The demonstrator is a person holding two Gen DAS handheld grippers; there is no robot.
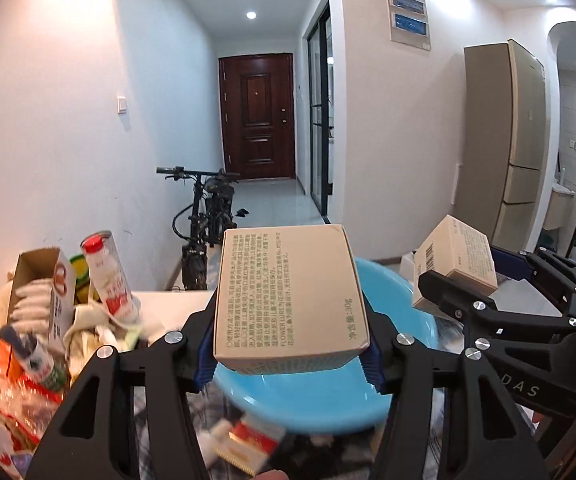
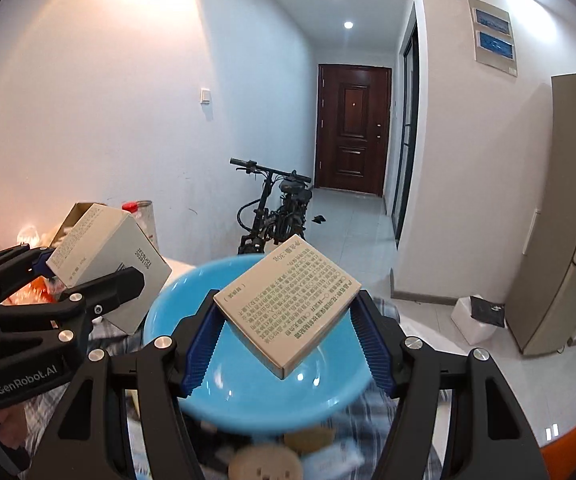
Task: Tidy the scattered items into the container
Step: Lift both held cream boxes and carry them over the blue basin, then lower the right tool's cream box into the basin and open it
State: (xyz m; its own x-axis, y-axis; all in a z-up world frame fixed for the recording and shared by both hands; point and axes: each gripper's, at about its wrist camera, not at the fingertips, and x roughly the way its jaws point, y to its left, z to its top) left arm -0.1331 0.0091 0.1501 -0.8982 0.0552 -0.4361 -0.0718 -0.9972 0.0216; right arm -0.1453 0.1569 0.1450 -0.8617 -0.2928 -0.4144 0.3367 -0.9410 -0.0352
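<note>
My left gripper is shut on a beige printed box, held above the near rim of a light blue basin. My right gripper is shut on a second beige box, turned cornerwise between the blue pads, over the basin. In the left wrist view the right gripper holds its box to the right of the basin. In the right wrist view the left gripper carries its box at the basin's left. The basin's inside shows nothing but reflections.
A heap of scattered goods lies at the left: an open carton, a red-capped bottle, a small bottle, wrappers. A red and white pack lies in front of the basin on a checked cloth. A bicycle stands behind the table.
</note>
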